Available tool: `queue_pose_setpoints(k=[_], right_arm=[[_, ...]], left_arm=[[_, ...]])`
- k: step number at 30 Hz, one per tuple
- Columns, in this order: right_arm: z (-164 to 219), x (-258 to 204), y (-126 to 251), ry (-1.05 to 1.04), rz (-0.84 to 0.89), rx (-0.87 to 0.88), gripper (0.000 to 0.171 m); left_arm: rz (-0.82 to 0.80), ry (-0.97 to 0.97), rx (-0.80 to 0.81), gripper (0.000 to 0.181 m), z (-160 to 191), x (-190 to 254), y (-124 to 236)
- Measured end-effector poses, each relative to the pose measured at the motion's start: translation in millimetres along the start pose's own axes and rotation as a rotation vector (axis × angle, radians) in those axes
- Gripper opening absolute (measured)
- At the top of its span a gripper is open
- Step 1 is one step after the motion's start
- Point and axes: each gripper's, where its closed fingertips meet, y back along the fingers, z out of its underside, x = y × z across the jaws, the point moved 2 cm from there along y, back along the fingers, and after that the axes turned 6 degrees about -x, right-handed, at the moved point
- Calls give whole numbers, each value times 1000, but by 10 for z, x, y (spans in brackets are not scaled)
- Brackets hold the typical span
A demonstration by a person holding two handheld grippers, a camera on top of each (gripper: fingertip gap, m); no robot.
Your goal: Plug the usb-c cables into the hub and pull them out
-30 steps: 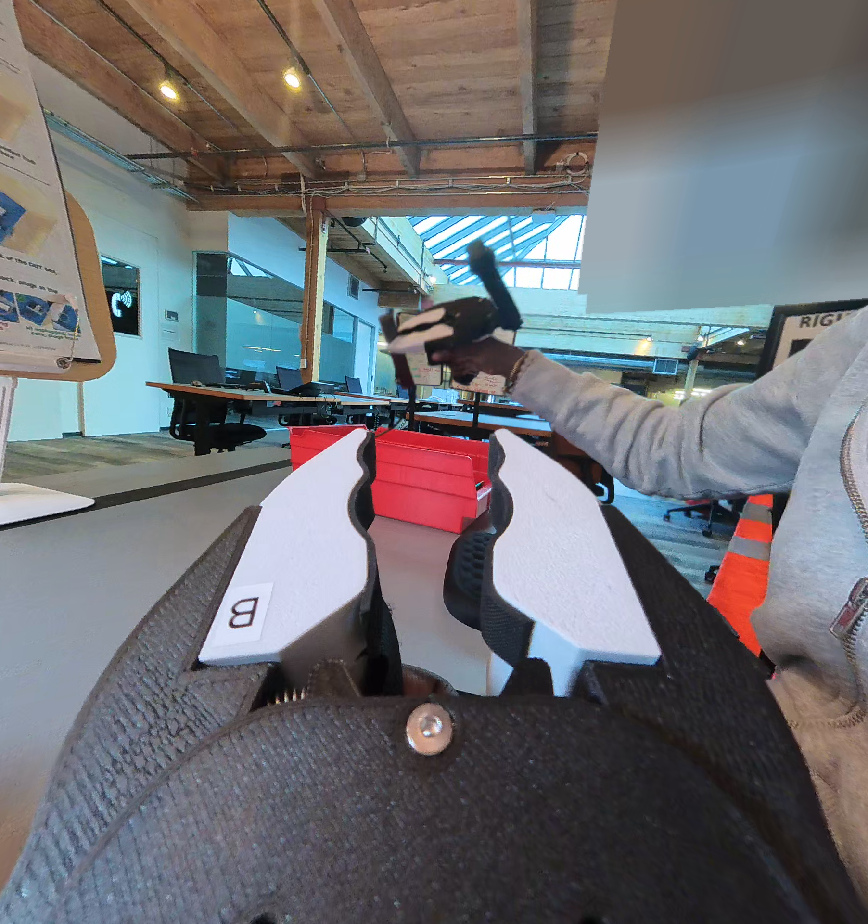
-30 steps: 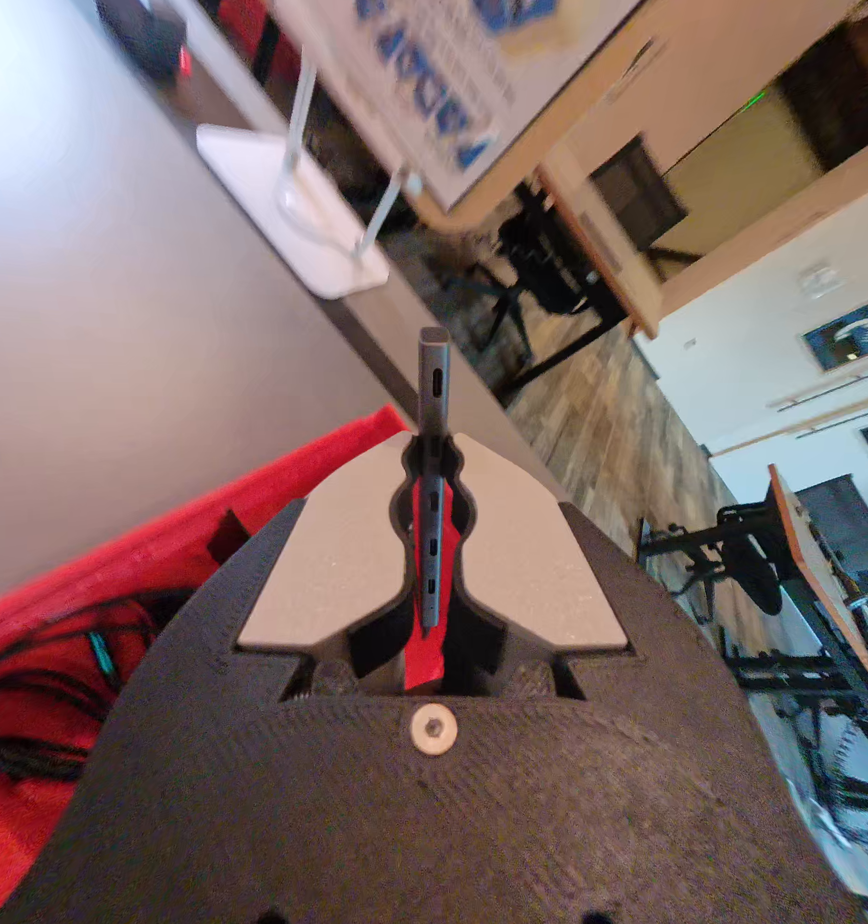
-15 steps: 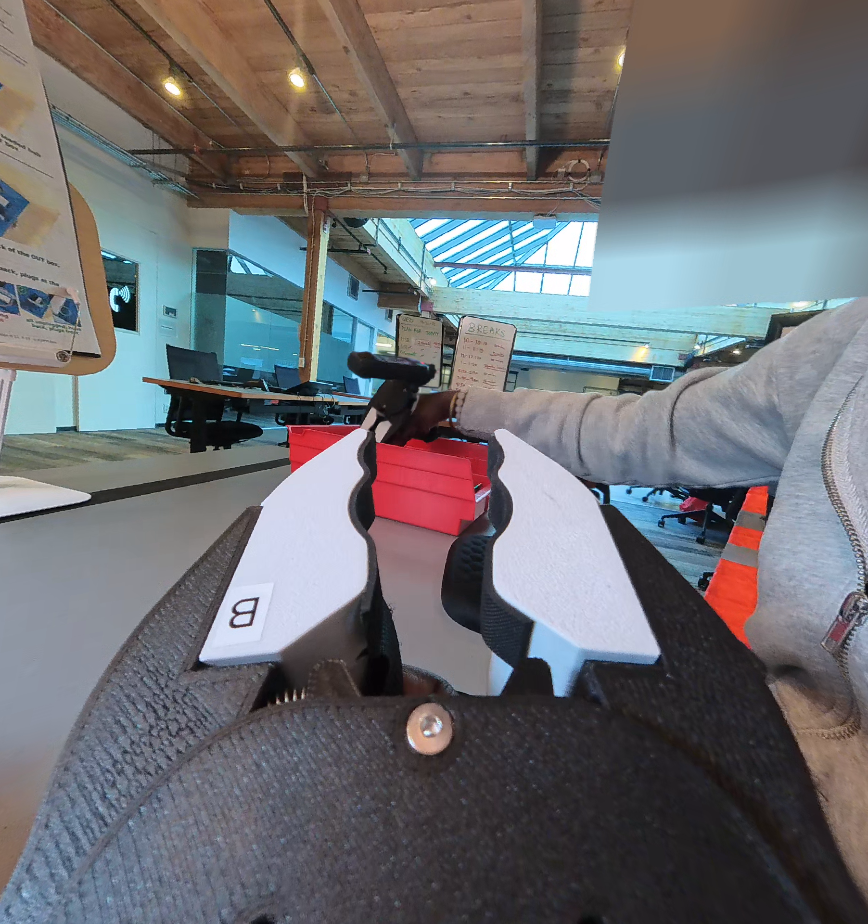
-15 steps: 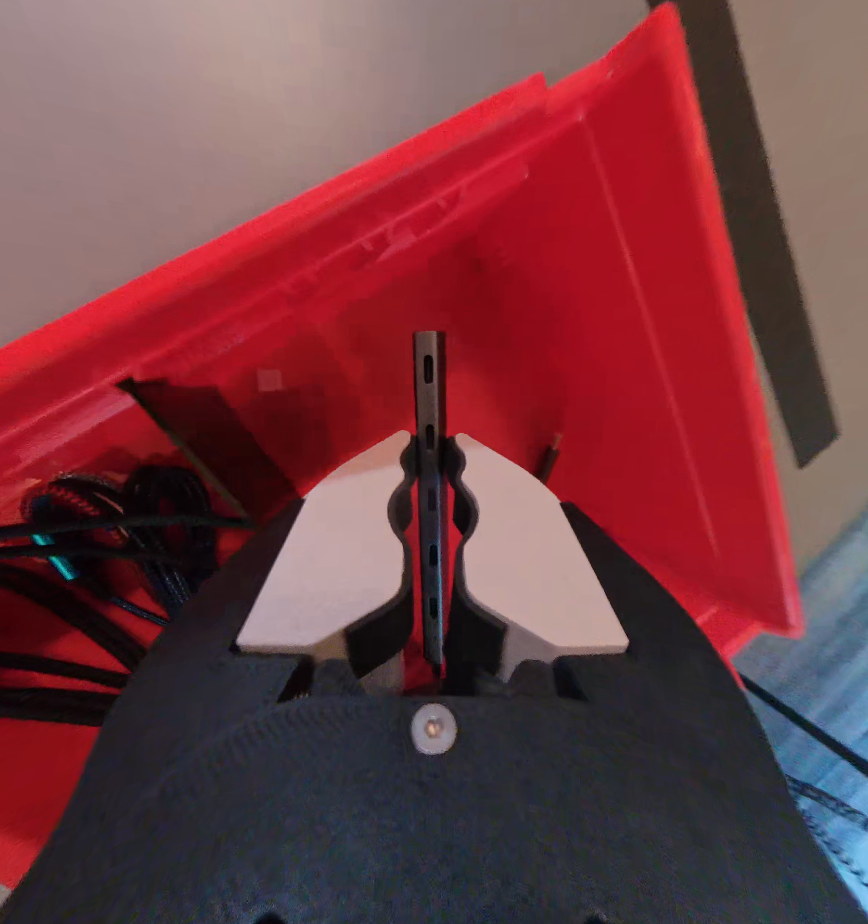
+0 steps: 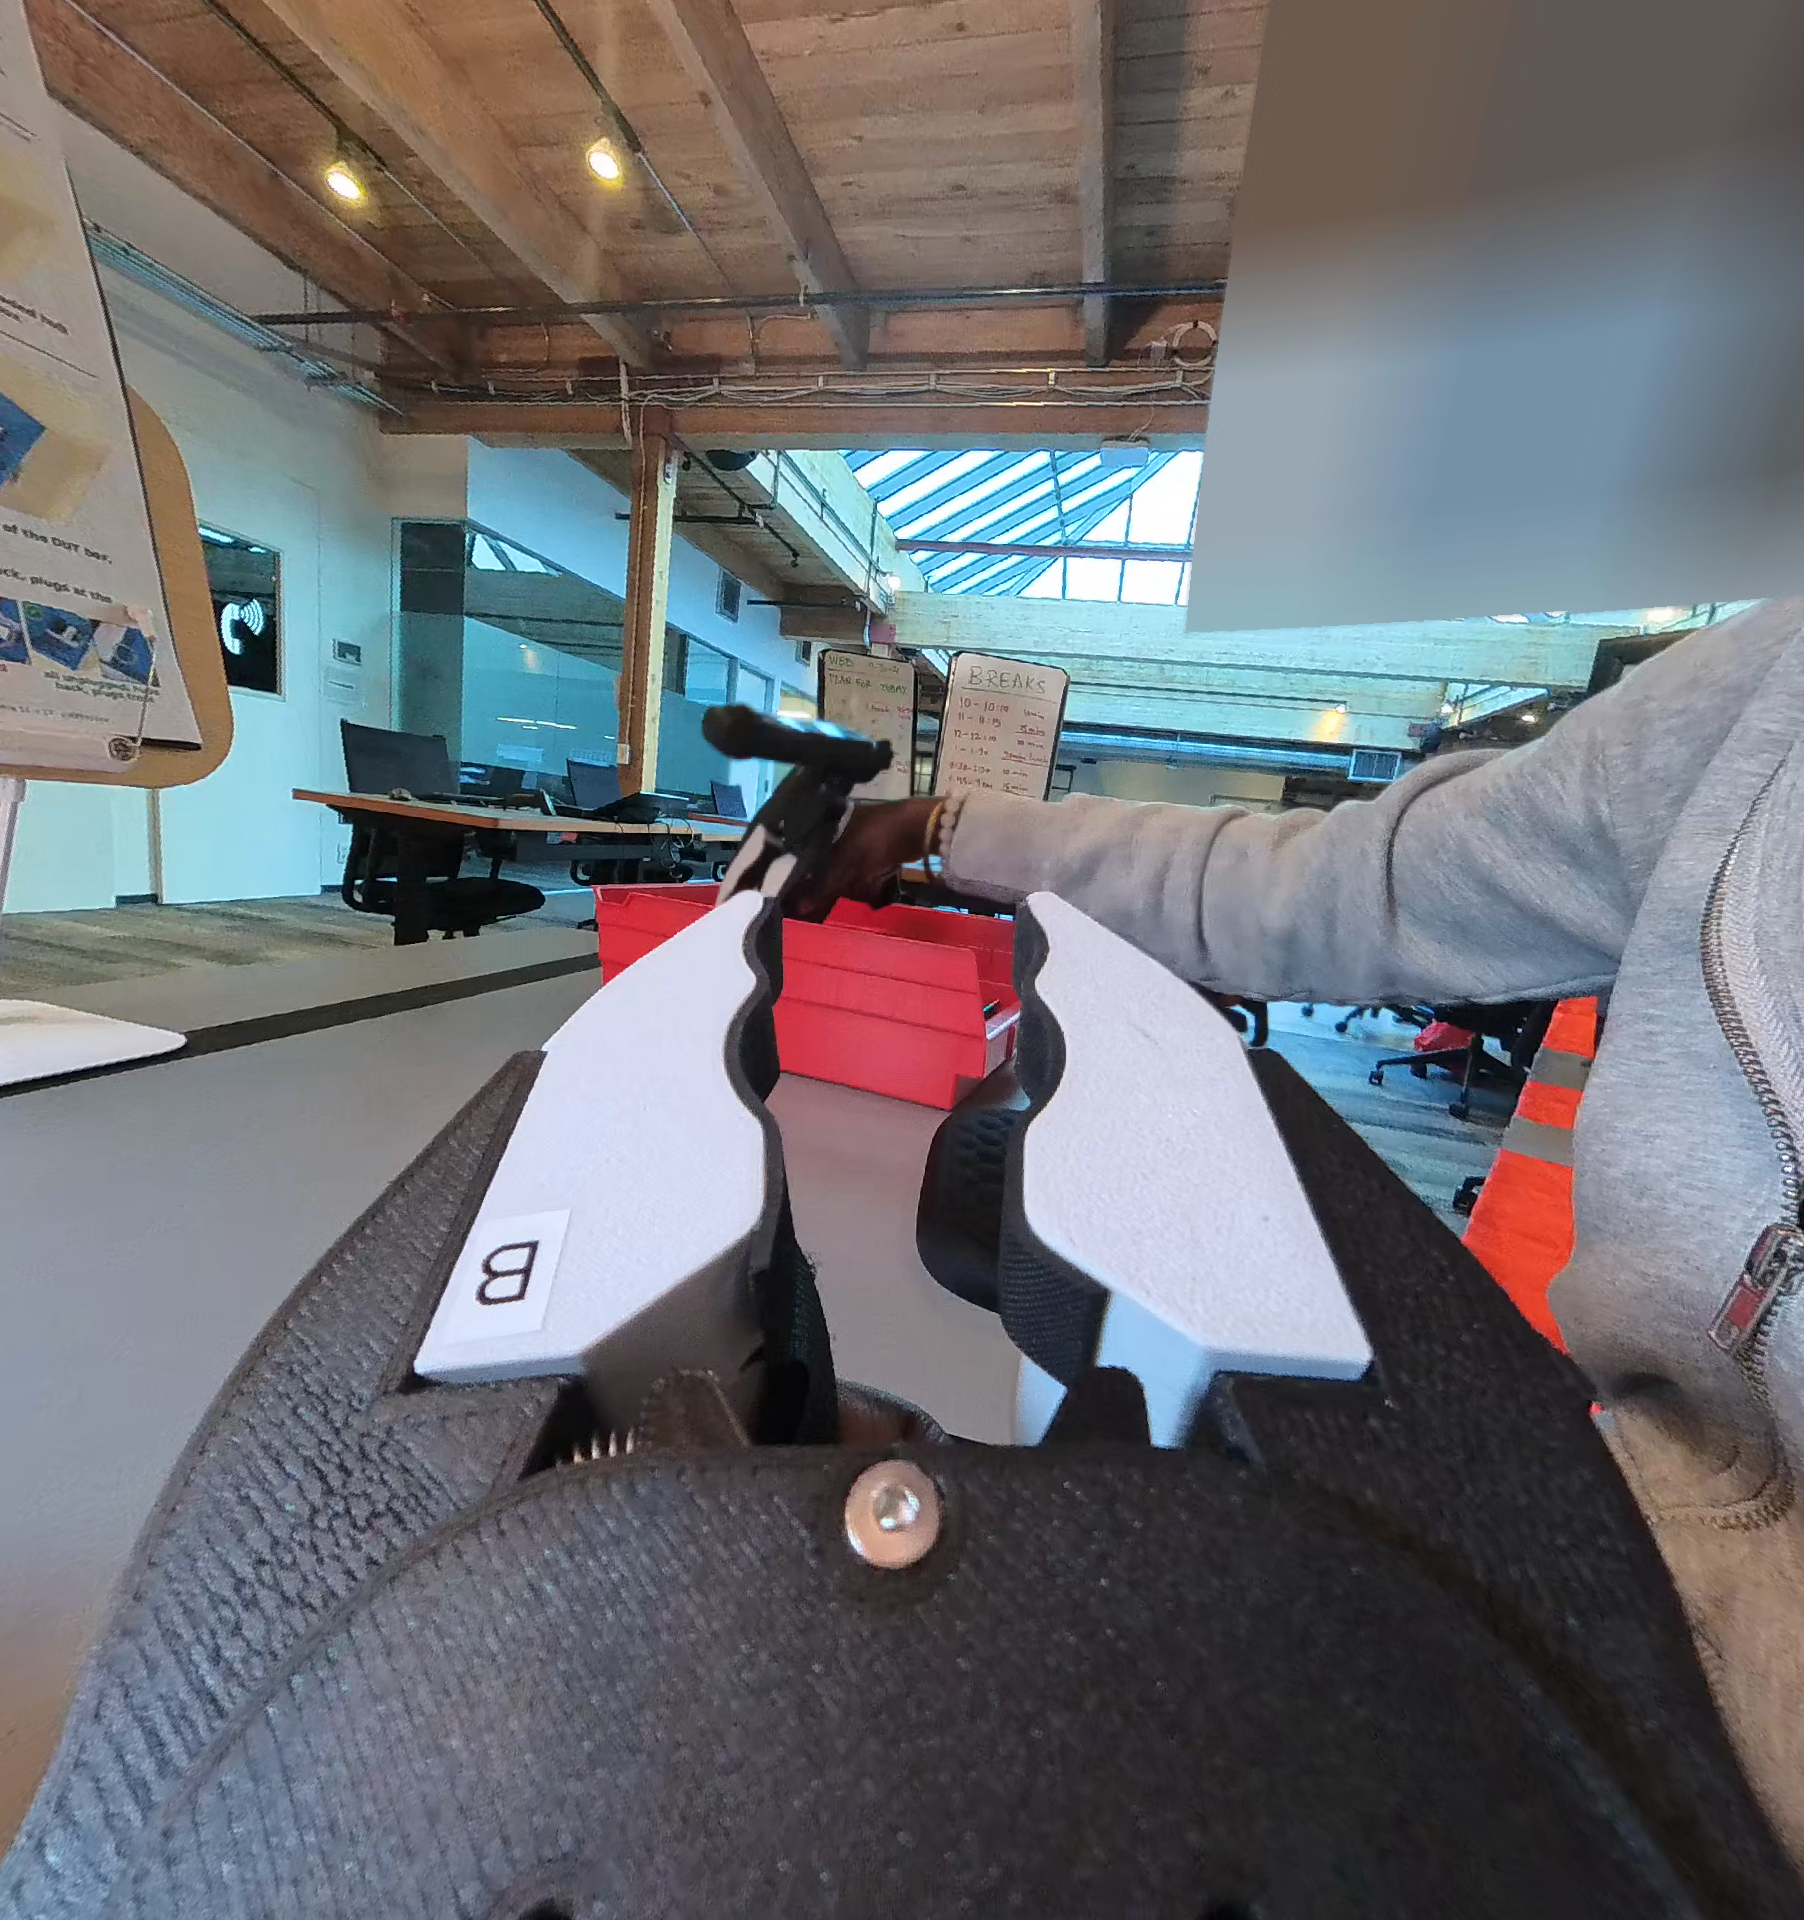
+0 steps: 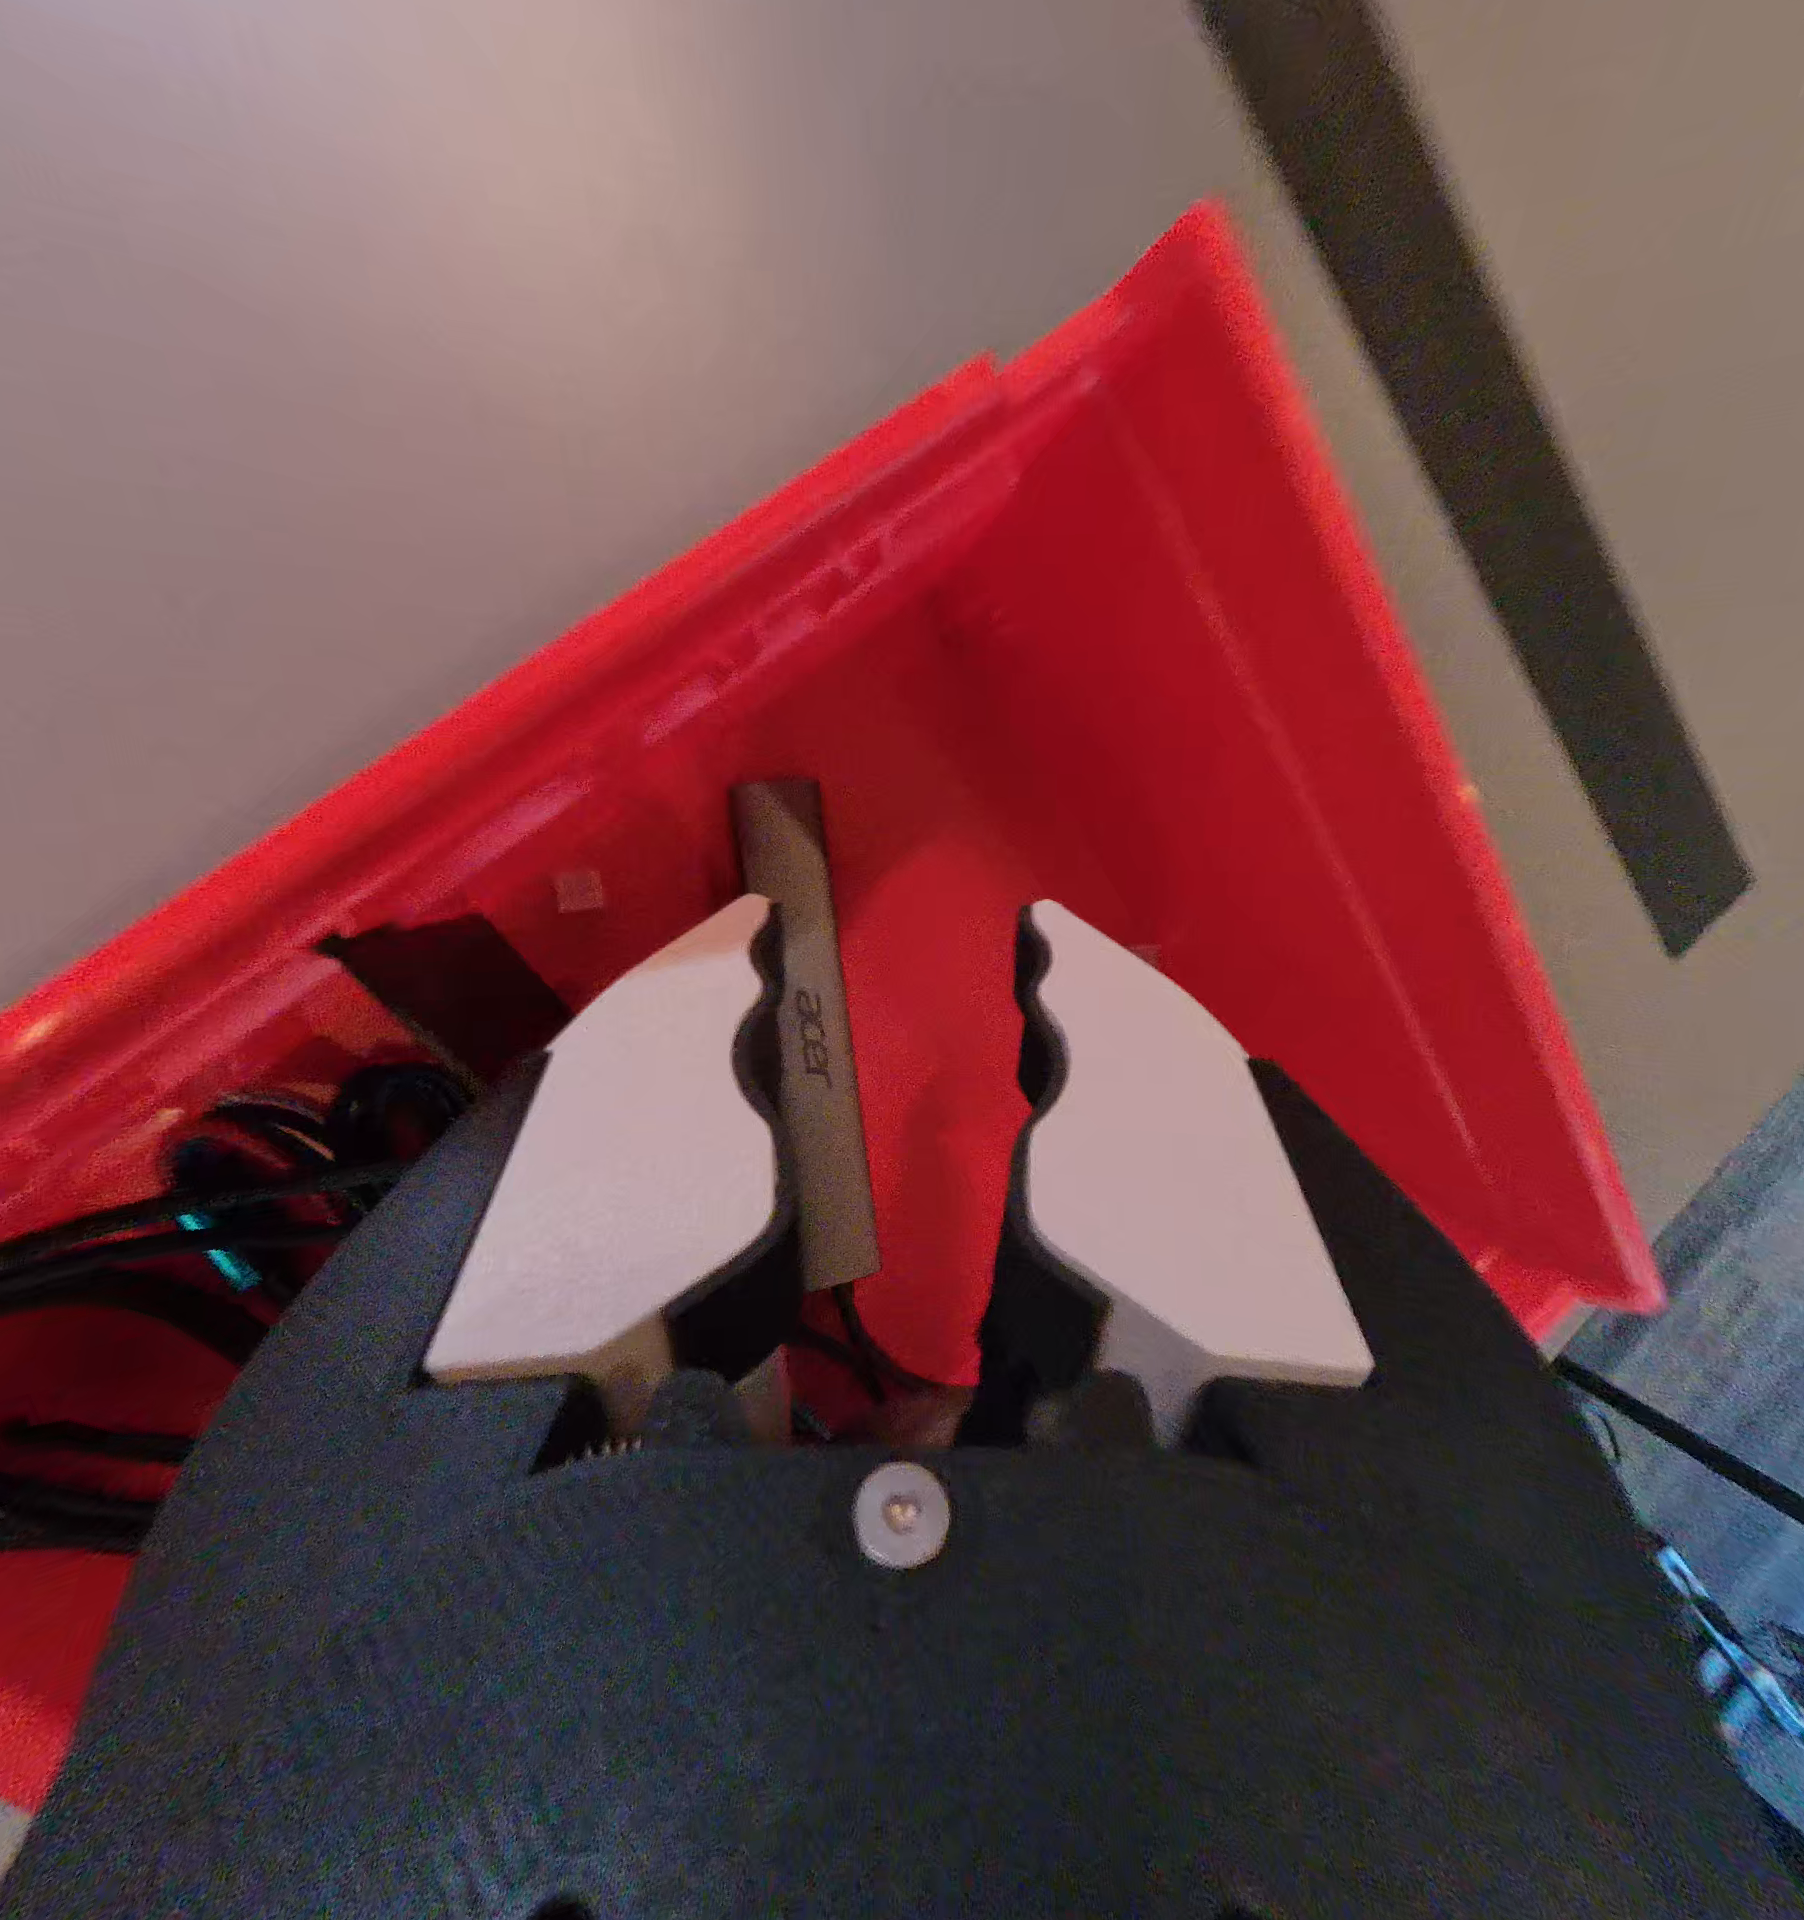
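Note:
My right gripper [image 6: 898,914] is open over the red bin [image 6: 1293,727]. The slim grey hub [image 6: 810,1039] leans against the left finger inside the jaws. The right finger stands clear of it, so it is not gripped. Black cables [image 6: 254,1143] lie coiled in the bin's left part. My left gripper [image 5: 893,914] is open and empty, low over the grey table [image 5: 202,1195], pointing at the red bin [image 5: 877,997]. The left wrist view shows the right gripper [image 5: 784,831] in a hand, tipped down into the bin.
A sign on a white stand [image 5: 46,1039] is at the table's left. A grey sleeve [image 5: 1293,883] reaches across from the right. An orange cone [image 5: 1532,1143] stands beyond the table's right edge. A dark strip [image 6: 1480,468] crosses the table past the bin. Some 45 centimeters of space lies between my two pairs of fingers. The slim grey hub [image 6: 810,1039] lies around 5 centimeters away from my right fingertips.
My right gripper carried the hub down into the red bin and opened its fingers. The hub left the grasp and tipped against the left finger. My left gripper stayed still and open.

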Motion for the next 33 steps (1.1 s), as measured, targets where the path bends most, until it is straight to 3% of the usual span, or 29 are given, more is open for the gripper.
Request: queue_pose_setpoints(k=[2, 6, 10, 14, 17, 23, 29, 33], right_arm=[[-70, 49, 205, -31, 48, 86, 53], [-299, -47, 840, -145, 177, 357, 57], [-572, -790, 1685, -249, 159, 885, 63], [-498, -1519, 2083, -282, 244, 1296, 72], [-502, -2022, 1957, -299, 137, 1417, 71], [-732, -2649, 1253, -254, -134, 1341, 89], [-743, -2615, 1182, -344, -234, 1383, 72], [-696, -2512, 1200, -429, -264, 1424, 67]], left_arm=[[0, -4, -2, 43, 2, 5, -3], [-4, -4, -3, 43, 0, 6, -4], [-4, -5, -6, 43, 4, 10, -8], [-5, 0, -4, 43, 3, 10, -6], [-4, -10, -8, 43, 5, 23, -10], [-7, -11, -6, 42, 0, 29, -10], [3, -8, -10, 43, -17, 55, -3], [-45, 260, 10, 43, -259, 38, 115]])
